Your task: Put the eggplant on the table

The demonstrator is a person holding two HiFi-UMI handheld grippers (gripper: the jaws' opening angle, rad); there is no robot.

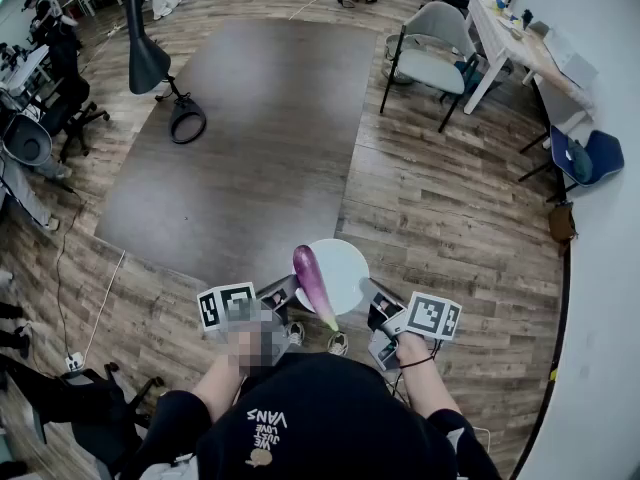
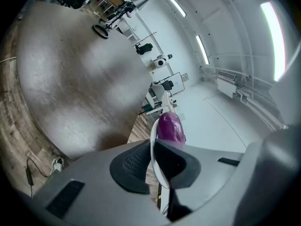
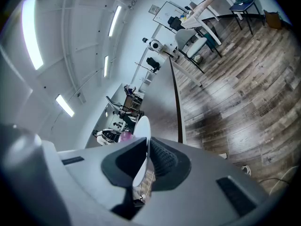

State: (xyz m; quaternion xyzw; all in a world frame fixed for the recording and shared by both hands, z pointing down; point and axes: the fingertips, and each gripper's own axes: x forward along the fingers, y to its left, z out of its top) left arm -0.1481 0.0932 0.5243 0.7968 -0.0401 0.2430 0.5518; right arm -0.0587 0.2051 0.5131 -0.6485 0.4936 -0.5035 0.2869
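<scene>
Left gripper (image 1: 283, 293) and right gripper (image 1: 378, 305) each clamped tight on plate (image 1: 350, 263) rim; eggplant (image 1: 312, 280) lay along plate's left side, nearer the left gripper, long axis running up-frame toward tabletop (image 1: 250, 118) beyond.

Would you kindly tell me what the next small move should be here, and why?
Probably carry the plate toward the table, keeping it level. The left gripper and right gripper are each shut on the plate's rim. The eggplant lies loose on it, its green tip past the near rim, and the table stands across the room.
</scene>
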